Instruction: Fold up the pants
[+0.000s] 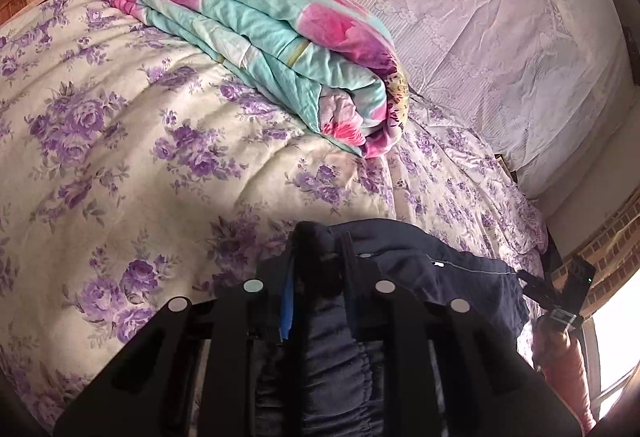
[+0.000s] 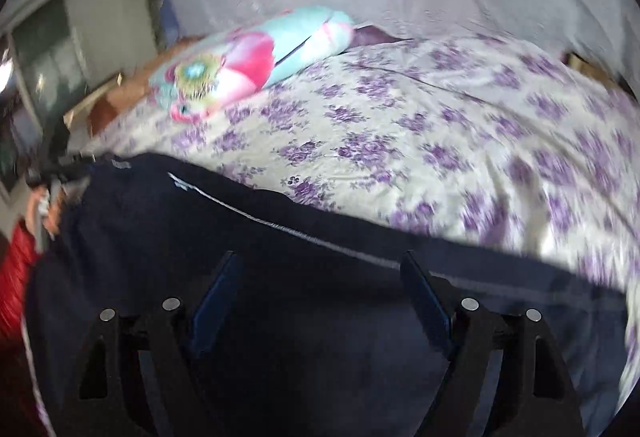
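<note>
Here, in the left wrist view, the left gripper [image 1: 320, 249] is clamping a bunched fold of the dark navy pants [image 1: 440, 269], its two black fingers pinched nearly together on the cloth at six o'clock in the frame. The gathered elastic waistband is running down between the fingers toward the bottom edge. The rest of the pants is spreading toward four o'clock, a pale stitched seam showing along it. At about four o'clock the right gripper [image 1: 560, 297] is showing small beyond the edge of the pants, with a hand [image 1: 560, 341] and a reddish sleeve [image 1: 572, 381] below it. The pants are lying on a cream bedspread [image 1: 120, 141] printed with purple flowers. A folded quilt [image 1: 256, 37] in turquoise and pink is sitting at twelve o'clock, and a white lace cover [image 1: 480, 17] is filling the space toward two o'clock.

In the right wrist view, which is blurred, the right gripper [image 2: 320, 277] is standing with its jaws wide apart at six o'clock, its blue-lined fingers [image 2: 426, 297] hanging over the flat navy pants [image 2: 160, 229] without pinching them. The pants are stretching from nine o'clock toward four o'clock across the bedspread [image 2: 440, 125]. At nine o'clock the left gripper [image 2: 60, 173] is sitting at the pants' far edge beside a red sleeve [image 2: 16, 277]. The quilt [image 2: 248, 57] is lying at eleven o'clock.
</note>
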Demonstrator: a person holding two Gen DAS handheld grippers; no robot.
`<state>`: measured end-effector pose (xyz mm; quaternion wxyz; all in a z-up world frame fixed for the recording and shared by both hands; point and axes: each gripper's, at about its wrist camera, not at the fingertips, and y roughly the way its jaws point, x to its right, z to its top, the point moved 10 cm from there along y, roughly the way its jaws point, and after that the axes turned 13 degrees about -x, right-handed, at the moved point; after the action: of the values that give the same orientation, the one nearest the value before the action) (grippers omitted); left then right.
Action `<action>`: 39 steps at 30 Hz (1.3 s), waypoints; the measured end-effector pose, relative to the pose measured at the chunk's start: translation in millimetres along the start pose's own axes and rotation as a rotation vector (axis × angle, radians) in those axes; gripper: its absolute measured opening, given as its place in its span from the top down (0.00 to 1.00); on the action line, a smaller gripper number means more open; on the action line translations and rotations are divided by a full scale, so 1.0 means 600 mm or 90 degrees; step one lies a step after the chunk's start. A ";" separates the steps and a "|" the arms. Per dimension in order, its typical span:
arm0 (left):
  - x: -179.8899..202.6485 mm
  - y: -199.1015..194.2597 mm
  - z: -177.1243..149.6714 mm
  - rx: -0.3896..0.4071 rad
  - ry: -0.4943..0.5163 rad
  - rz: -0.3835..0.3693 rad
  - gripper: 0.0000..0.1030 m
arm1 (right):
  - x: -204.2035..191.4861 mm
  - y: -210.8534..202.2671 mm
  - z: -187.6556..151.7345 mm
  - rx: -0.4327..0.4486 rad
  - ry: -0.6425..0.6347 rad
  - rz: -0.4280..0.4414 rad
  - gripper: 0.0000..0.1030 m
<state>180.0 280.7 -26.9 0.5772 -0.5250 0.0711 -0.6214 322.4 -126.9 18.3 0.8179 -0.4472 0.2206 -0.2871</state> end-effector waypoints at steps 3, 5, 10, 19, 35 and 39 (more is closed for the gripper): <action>-0.001 0.002 -0.001 -0.004 -0.003 0.000 0.82 | -0.004 0.044 0.023 -0.031 -0.077 -0.017 0.20; -0.002 0.003 0.000 -0.006 -0.007 -0.005 0.82 | -0.003 0.080 0.032 -0.060 -0.117 -0.028 0.20; -0.004 0.006 -0.001 -0.011 -0.012 -0.011 0.82 | 0.006 0.142 0.026 -0.113 -0.120 0.012 0.16; 0.017 -0.012 0.000 0.021 0.029 0.009 0.82 | -0.038 0.041 -0.015 -0.047 -0.119 -0.121 0.92; 0.044 -0.182 -0.213 0.091 0.020 -0.103 0.55 | -0.261 -0.189 -0.352 0.079 -0.073 -0.150 0.93; 0.023 -0.178 -0.287 0.024 -0.072 -0.170 0.51 | -0.260 -0.162 -0.393 0.061 -0.041 -0.122 0.92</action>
<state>-12.4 215.3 -20.4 0.5023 -0.5532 -0.0434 -0.6632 34.9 -207.8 -0.5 0.8139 -0.4356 0.1364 -0.3595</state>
